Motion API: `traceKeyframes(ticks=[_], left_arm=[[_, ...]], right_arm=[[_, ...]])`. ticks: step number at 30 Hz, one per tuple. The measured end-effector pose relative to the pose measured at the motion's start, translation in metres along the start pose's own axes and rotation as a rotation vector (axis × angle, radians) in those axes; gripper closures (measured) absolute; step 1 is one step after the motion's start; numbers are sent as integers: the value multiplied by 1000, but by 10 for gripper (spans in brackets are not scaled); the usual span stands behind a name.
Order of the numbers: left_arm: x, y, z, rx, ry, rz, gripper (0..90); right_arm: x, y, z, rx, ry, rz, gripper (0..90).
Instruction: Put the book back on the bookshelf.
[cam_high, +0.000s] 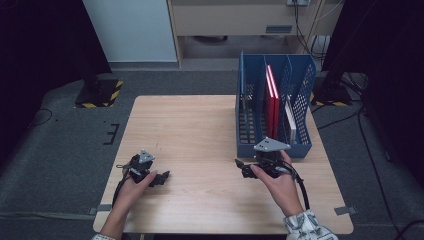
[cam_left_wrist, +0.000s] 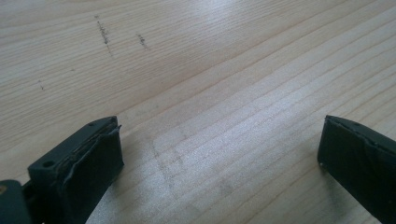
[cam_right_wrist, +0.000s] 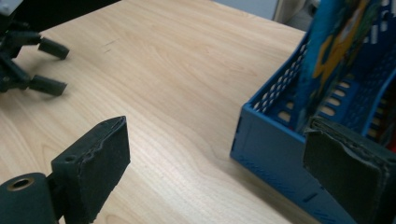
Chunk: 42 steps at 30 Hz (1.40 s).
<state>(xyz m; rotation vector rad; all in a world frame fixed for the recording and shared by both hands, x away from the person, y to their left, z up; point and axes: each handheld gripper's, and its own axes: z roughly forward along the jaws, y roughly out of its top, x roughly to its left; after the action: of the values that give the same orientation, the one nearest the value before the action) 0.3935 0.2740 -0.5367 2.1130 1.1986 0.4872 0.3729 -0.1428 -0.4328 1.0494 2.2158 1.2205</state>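
A light wooden desk (cam_high: 200, 130) seen from above, with a person's two hands coming in from the 6 o'clock edge, each holding a black two-jaw gripper.

The left gripper (cam_high: 164, 177) rests low over the desk at about 8 o'clock, and points toward 3 o'clock. In the left gripper view its jaws stand wide apart, with bare wood grain and a few faint dark scuffs between and beyond them; nothing is held.

The right gripper (cam_high: 239, 164) sits at about 4 o'clock, its tips pointing toward 9 o'clock, a grey three-cornered plate on top. Its jaws are also spread wide and empty.

A blue perforated file rack (cam_high: 272, 145) stands on the desk at about 2 o'clock, just beyond the right gripper. Upright in its slots are red books (cam_high: 272, 107) and a white book (cam_high: 290, 122). In the right gripper view, the rack's near corner (cam_right_wrist: 266, 140) lies between the two jaws but farther off, closer to the jaw at 3 o'clock, with a colourful blue book (cam_right_wrist: 327, 60) standing in it. The left gripper (cam_right_wrist: 44, 65) shows at 10 o'clock there, well apart.
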Motion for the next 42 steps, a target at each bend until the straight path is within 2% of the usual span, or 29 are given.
traceKeyframes(ticks=[9,22,31,34,42], left_arm=[[0,0,0,0,0,0,0],[0,0,0,0,0,0,0],[0,0,0,0,0,0,0],[0,0,0,0,0,0,0],[0,0,0,0,-1,0,0]], right_arm=[[17,-11,10,30,33,-29,84],[46,-15,22,41,88,-71,86],[60,-31,47,105,120,-76,93],[64,-33,60,114,143,-49,105],[76,-29,94,129,164,-6,128]])
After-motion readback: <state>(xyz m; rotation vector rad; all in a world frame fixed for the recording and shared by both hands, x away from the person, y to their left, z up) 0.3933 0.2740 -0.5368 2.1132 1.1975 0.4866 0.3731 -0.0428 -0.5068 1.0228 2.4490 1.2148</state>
